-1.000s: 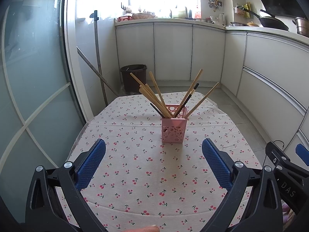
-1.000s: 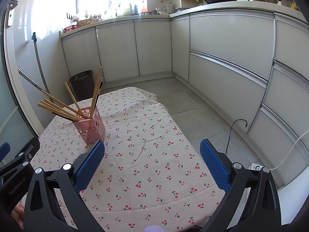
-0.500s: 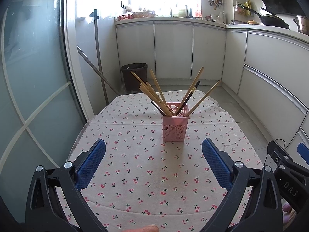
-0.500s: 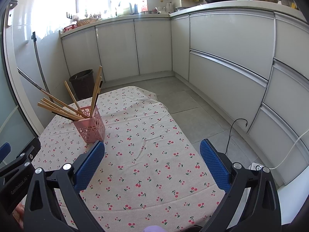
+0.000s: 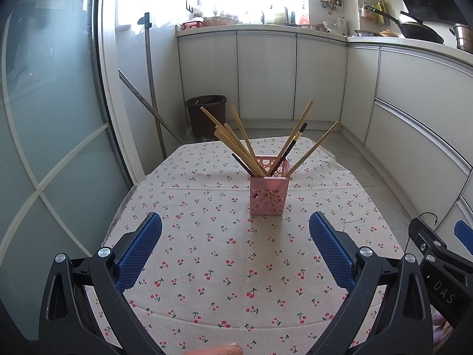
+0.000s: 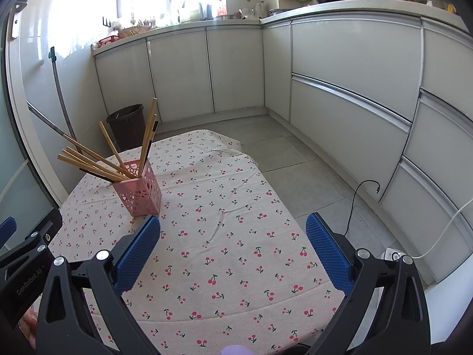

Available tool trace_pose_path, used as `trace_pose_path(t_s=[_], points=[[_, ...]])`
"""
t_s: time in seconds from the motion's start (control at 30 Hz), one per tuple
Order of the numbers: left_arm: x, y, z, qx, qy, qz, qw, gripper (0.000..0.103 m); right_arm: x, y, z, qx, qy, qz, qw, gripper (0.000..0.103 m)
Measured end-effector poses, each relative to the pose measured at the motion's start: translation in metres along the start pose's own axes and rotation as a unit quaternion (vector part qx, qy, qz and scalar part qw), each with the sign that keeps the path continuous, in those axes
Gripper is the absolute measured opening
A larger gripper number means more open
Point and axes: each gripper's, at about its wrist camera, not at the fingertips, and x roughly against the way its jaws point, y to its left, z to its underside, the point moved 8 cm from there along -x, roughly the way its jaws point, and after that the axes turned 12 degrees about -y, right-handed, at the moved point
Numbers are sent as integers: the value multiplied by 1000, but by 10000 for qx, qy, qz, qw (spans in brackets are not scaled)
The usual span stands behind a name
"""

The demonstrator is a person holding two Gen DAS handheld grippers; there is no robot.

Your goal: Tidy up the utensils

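A pink perforated holder (image 5: 268,195) stands upright in the middle of the cherry-print tablecloth (image 5: 212,254). Several wooden chopsticks (image 5: 236,145) and a dark one fan out of its top. My left gripper (image 5: 235,230) is open, nothing between its blue pads, well short of the holder. In the right wrist view the same holder (image 6: 139,192) sits to the left with its chopsticks (image 6: 91,162) leaning left. My right gripper (image 6: 233,230) hangs open above the cloth, to the right of the holder. Each gripper's body shows at the edge of the other's view.
A glass door (image 5: 44,136) borders the table on the left, with two poles (image 5: 152,88) leaning beside it. A dark bin (image 5: 207,112) stands on the floor behind the table. White cabinets (image 6: 348,94) run along the back and right. A cable (image 6: 357,204) lies on the floor.
The left gripper has drawn back and risen slightly, so the holder sits a little farther off. The right gripper has barely moved. Both stay open.
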Motion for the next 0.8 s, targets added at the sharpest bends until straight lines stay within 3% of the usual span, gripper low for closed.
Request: trace_pose_path(t_s=[0.23, 0.43, 0.6, 0.8], points=[[0, 0, 1, 110, 13, 66, 9999, 96, 0, 0, 1, -1, 14, -2, 10000, 96], [-1, -9, 4, 4, -17, 269, 9996, 88, -1, 0, 2, 17, 16, -2, 10000, 96], [-4, -7, 4, 56, 74, 233, 9997, 96, -1, 0, 2, 15, 18, 8, 10000, 96], [-3, -8, 5, 50, 96, 198, 9997, 96, -2, -1, 4, 18, 50, 30, 10000, 96]])
